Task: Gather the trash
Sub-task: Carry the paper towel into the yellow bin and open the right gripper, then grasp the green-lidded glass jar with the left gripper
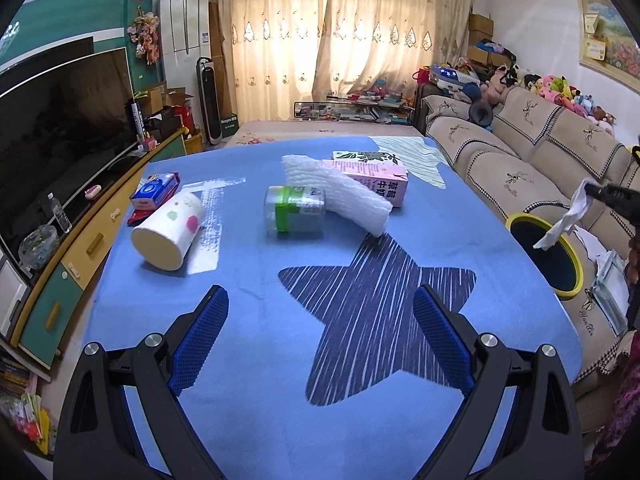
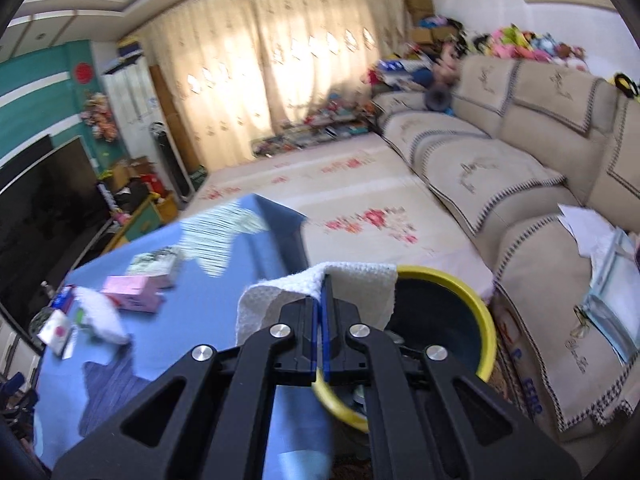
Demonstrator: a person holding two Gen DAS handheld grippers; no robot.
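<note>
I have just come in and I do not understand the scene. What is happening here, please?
A person is clearing trash from a blue table with two handheld grippers. The right gripper, jaws shut, holds a white paper towel over the yellow-rimmed bin beside the table. The left gripper hovers open and empty over the table. A foam sheet, a jar, a pink carton and a paper cup remain on it.

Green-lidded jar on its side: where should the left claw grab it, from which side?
Grip the jar across its clear body, coming from above. It lies with its axis left-right, lid leftward; foam sheet leans on its right end. The left claw is open.
</note>
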